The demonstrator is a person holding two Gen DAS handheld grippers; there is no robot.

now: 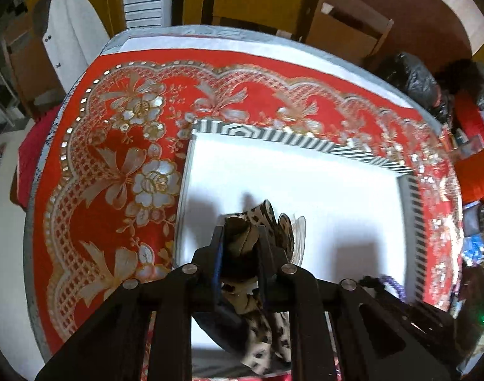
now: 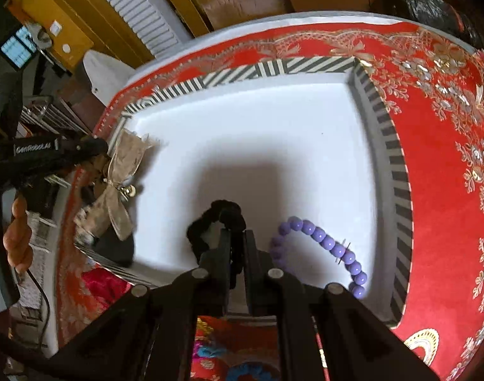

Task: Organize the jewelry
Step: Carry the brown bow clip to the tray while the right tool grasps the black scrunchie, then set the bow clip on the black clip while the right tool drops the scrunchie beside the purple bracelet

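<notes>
A white tray with a black-and-white striped rim lies on the red tablecloth. My left gripper is shut on a leopard-print hair bow and holds it over the tray's left part; the bow also shows in the right wrist view at the tray's left edge. My right gripper is shut on a black scrunchie just above the tray floor. A purple bead bracelet lies in the tray to its right, and a bit of it shows in the left wrist view.
The red and gold embroidered tablecloth covers the round table. Colourful scrunchies lie on the cloth near the tray's front edge. Black bags and wooden chairs stand beyond the table.
</notes>
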